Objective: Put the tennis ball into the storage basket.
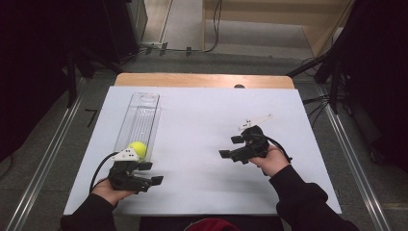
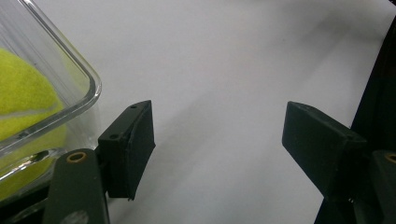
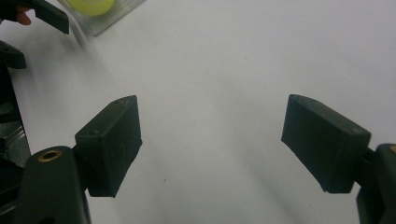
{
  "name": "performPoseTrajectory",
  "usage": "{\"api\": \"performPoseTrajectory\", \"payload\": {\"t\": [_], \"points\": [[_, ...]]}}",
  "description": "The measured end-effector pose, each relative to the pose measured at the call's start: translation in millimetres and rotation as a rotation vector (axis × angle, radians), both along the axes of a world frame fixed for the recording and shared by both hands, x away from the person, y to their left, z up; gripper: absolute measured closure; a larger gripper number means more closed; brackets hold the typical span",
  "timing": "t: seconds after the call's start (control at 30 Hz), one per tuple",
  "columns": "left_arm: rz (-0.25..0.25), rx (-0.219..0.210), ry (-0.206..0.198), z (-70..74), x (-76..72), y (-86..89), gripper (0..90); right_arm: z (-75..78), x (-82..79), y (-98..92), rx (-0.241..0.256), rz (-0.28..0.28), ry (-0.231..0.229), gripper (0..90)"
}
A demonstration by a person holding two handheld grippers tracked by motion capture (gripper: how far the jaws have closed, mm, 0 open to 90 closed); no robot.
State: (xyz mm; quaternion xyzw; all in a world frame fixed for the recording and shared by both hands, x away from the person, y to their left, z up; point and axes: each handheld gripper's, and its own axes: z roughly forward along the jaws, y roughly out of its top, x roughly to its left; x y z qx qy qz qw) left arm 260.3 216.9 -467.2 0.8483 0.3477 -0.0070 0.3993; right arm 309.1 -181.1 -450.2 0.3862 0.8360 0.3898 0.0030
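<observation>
Fuzzy yellow tennis ball (image 1: 138, 148) in a clear plastic box (image 1: 141, 115)

Left hand-held gripper (image 1: 148, 173) and right hand-held gripper (image 1: 230, 147) gape wide over the smooth white tabletop (image 1: 202, 125), holding nothing.

Clear glossy plastic container (image 2: 70, 70) holds a fuzzy felt tennis ball (image 2: 23, 93). Beside the container, the table (image 1: 202, 120) surface is smooth matt white, its far edge bare wood. Both grippers' jaws are matt black.
</observation>
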Motion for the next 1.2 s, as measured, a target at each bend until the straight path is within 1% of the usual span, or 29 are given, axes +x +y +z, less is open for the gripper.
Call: {"api": "performPoseTrajectory", "payload": {"t": [0.27,0.43,0.5,0.73,0.8,0.97,1.1,1.2], "points": [[0.002,-0.003,0.0,-0.1,-0.1,0.2,26.3,0.5,-9.6,-12.6,0.011,-0.013,-0.003,17.8],[0.002,0.001,0.0,0.1,-0.2,0.1,26.3,-0.2,-16.1,-20.3,0.009,-0.023,-0.005,17.8],[0.001,0.001,-0.001,0.0,0.0,0.2,26.3,-1.1,-18.3,-23.0,0.014,-0.024,-0.006,17.9],[0.0,0.005,0.001,-0.1,0.0,0.1,26.4,-4.8,-26.5,-31.8,0.007,-0.036,0.0,17.8],[0.003,0.0,0.003,-0.5,0.1,-0.1,26.4,-5.7,-28.5,-35.2,0.008,-0.042,-0.003,17.9],[-0.001,0.009,0.004,-0.1,-0.1,-0.1,26.4,-8.0,-32.7,-43.4,0.011,-0.061,0.0,17.9],[0.003,0.002,0.005,-0.5,0.3,0.0,26.4,-9.7,-35.6,-48.5,0.009,-0.073,0.004,17.8],[0.005,0.007,0.007,-0.4,0.3,0.2,26.3,-11.2,-37.6,-52.0,0.009,-0.082,0.006,17.8]]}}
